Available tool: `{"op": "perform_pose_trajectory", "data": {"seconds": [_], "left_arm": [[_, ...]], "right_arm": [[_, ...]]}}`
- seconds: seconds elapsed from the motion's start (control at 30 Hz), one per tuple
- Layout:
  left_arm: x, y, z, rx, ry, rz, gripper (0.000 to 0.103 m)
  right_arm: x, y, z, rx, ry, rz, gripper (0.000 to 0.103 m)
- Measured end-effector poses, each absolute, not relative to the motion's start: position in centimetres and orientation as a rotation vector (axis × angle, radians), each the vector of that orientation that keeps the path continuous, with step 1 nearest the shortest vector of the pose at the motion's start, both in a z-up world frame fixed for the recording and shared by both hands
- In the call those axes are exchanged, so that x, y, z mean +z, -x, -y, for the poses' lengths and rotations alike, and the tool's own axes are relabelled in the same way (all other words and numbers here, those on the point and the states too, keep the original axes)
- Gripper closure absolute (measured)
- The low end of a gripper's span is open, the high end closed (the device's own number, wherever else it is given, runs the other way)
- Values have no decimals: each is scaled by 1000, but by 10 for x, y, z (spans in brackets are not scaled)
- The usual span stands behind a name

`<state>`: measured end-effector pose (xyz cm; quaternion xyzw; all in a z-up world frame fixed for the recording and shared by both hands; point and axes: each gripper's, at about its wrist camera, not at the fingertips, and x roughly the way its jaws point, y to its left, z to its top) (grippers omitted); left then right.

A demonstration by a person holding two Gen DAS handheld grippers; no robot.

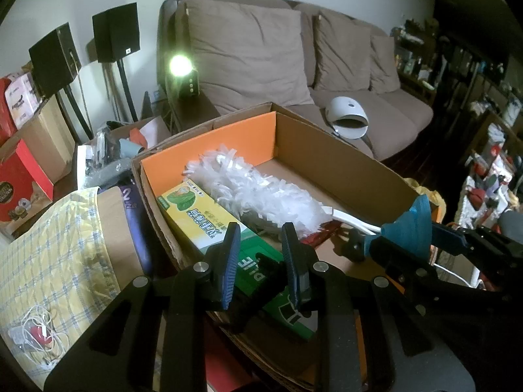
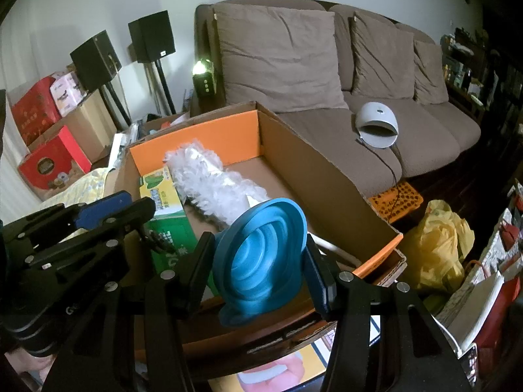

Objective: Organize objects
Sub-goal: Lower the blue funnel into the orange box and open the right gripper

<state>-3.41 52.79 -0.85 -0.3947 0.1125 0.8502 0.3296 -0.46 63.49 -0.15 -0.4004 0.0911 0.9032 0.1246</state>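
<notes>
An open cardboard box [image 1: 346, 163] with orange inner flaps holds a white fluffy duster [image 1: 255, 186] and a yellow-green carton [image 1: 209, 219]. My left gripper [image 1: 261, 233] hovers over the carton at the box's near left corner. Its jaws stand narrow, shut on a small black object [image 1: 266, 271]. In the right wrist view my right gripper [image 2: 258, 241] is shut on a blue collapsible funnel [image 2: 261, 261], held over the box's near edge [image 2: 379, 261]. The duster's white handle [image 1: 353, 222] runs toward the funnel [image 1: 412, 228]. The left gripper [image 2: 143, 219] shows at the left of that view.
A brown sofa [image 2: 425, 137] with a white dome-shaped device [image 2: 376, 124] stands behind the box. Speakers on stands [image 1: 114, 32], red boxes [image 1: 19, 183] and a yellow checked cloth [image 1: 55, 245] crowd the left. A yellow bag [image 2: 438, 241] and an orange crate [image 2: 395, 202] lie at the right.
</notes>
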Motion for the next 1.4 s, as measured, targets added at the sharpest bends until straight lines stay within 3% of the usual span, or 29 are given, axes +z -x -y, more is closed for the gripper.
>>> {"op": "perform_pose_trajectory", "data": {"seconds": [0.67, 0.9, 1.03, 1.17, 1.4], "left_arm": [[-5, 31, -527, 2227, 1029, -308, 78], [-3, 30, -522, 2237, 1033, -322, 70], [-2, 33, -518, 2247, 1047, -307, 58], [-1, 37, -513, 2245, 1057, -285, 54], [3, 35, -506, 2258, 1049, -278, 46]], "right_arm": [[-2, 5, -636, 2626, 1179, -276, 44], [-2, 6, -639, 2615, 1170, -284, 40], [-2, 5, -641, 2606, 1158, -292, 39], [-1, 5, -643, 2599, 1146, -302, 38], [3, 3, -643, 2592, 1110, -310, 21]]}}
